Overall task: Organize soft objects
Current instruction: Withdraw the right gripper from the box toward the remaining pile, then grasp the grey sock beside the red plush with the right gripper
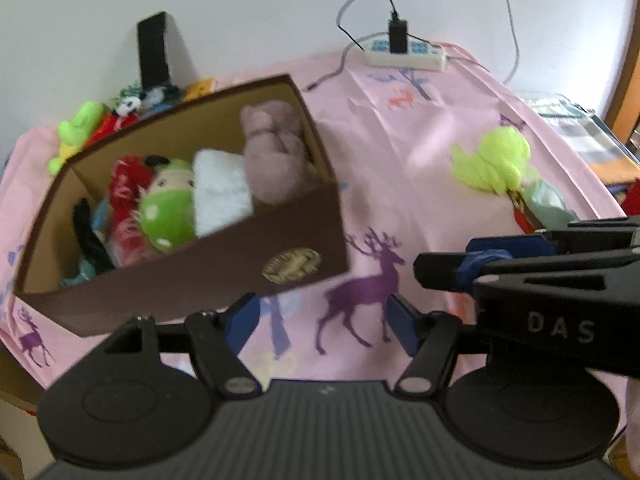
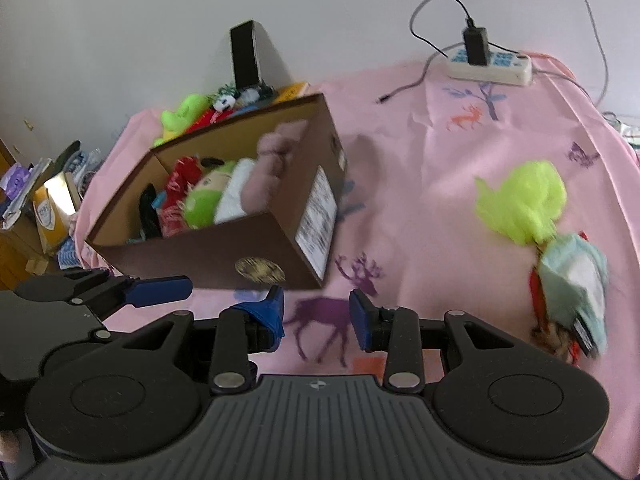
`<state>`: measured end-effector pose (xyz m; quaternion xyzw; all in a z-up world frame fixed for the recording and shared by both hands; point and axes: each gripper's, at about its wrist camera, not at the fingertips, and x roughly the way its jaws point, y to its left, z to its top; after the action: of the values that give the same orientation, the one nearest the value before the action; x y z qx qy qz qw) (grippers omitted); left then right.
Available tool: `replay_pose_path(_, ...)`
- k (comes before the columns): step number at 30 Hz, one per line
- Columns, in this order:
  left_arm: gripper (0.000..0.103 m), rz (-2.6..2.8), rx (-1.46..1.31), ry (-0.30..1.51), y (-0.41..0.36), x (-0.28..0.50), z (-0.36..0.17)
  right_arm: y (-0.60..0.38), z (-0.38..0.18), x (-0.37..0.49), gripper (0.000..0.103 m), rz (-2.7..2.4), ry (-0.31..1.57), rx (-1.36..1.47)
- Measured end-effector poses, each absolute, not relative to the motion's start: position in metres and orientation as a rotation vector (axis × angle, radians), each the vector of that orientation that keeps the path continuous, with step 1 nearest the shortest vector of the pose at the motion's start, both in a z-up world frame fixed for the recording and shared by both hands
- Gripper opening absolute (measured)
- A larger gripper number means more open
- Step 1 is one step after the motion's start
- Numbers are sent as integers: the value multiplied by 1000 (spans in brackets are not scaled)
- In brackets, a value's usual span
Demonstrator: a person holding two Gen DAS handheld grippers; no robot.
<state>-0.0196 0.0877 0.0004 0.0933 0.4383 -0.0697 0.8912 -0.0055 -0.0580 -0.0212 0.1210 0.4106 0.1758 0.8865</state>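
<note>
A brown cardboard box [image 1: 240, 268] [image 2: 208, 260] stands on the pink deer-print cloth. It holds a mauve bear [image 1: 272, 152] [image 2: 276, 164], a white plush [image 1: 220, 192], a green-hooded doll [image 1: 168, 208] and red toys. To the right on the cloth lies a lime-green fluffy toy [image 1: 496, 160] [image 2: 524, 200], joined to a pale teal plush [image 2: 572, 280]. My left gripper [image 1: 324, 324] is open over the purple deer, just in front of the box, with nothing between its pads. My right gripper [image 2: 318, 316] is open too and holds nothing. It hovers beside the left one, left of the lime toy.
More plush toys [image 1: 80, 124] [image 2: 180, 114] are piled behind the box, next to a black upright object [image 1: 152, 52]. A power strip [image 1: 404, 54] [image 2: 488, 64] with cables lies at the far edge by the wall. Clutter [image 2: 44, 200] sits past the cloth's left edge.
</note>
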Motion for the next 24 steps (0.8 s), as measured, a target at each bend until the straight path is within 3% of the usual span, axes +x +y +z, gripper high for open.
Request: replay_pose_path(24, 75, -753, 266, 969, -36, -47, -33, -178, -41, -63, 19, 132, 868, 263)
